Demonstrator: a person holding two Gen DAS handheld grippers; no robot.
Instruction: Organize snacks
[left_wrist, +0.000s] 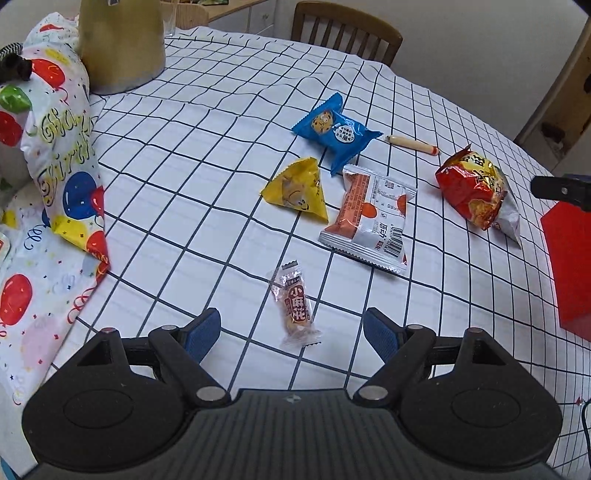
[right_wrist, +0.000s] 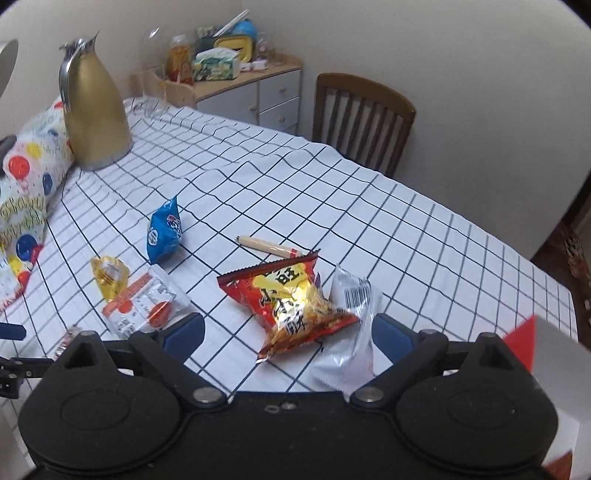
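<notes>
Several snacks lie on the checked tablecloth (left_wrist: 184, 166). My left gripper (left_wrist: 291, 328) is open, its blue pads on either side of a small clear twist-snack packet (left_wrist: 295, 310). Beyond it lie a yellow triangular packet (left_wrist: 299, 188), a white and orange packet (left_wrist: 369, 218), a blue cookie packet (left_wrist: 336, 131), a thin sausage stick (left_wrist: 412, 144) and a red chip bag (left_wrist: 476, 192). My right gripper (right_wrist: 288, 332) is open just above the red chip bag (right_wrist: 291, 302), which sits between its blue pads. A red box (left_wrist: 570, 266) stands at the right.
A balloon-print gift bag (left_wrist: 62, 158) lies along the left edge beside a gold thermos jug (right_wrist: 92, 107). A wooden chair (right_wrist: 362, 118) stands at the table's far side, and a cluttered cabinet (right_wrist: 236, 81) lines the wall. The red box corner (right_wrist: 524, 339) is near my right finger.
</notes>
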